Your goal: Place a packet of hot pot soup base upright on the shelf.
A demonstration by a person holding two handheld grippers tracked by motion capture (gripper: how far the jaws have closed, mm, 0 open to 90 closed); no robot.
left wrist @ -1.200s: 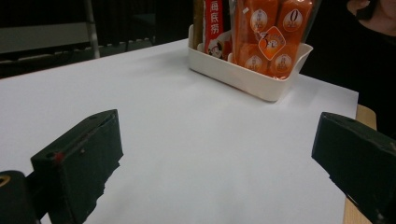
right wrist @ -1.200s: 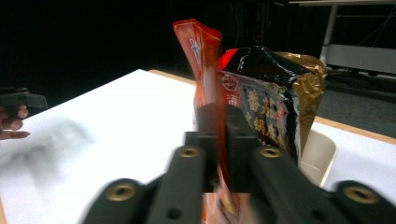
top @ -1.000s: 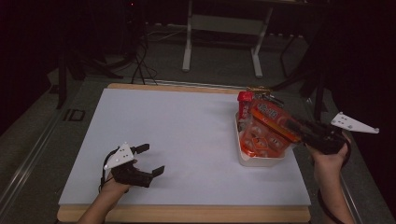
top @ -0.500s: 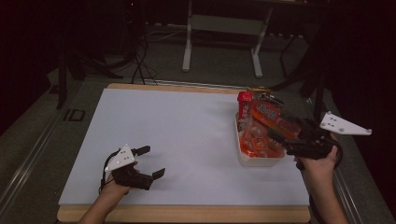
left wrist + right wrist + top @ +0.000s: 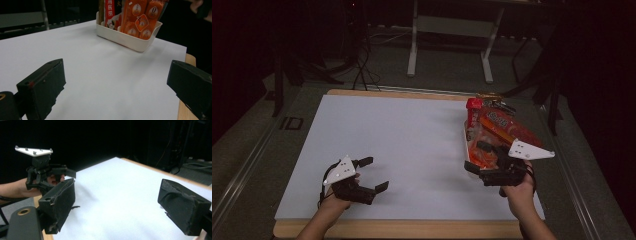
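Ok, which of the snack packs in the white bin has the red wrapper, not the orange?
The narrow red pack standing upright at the bin's far end, behind the larger orange packs. In the left gripper view it shows at the bin's left, with white characters.

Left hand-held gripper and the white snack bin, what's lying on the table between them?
Nothing: in the left gripper view, bare white tabletop runs from the open left hand-held gripper to the white bin.

The red packet [image 5: 109,11] bears white Chinese characters; an orange packet [image 5: 147,15] shows "0".
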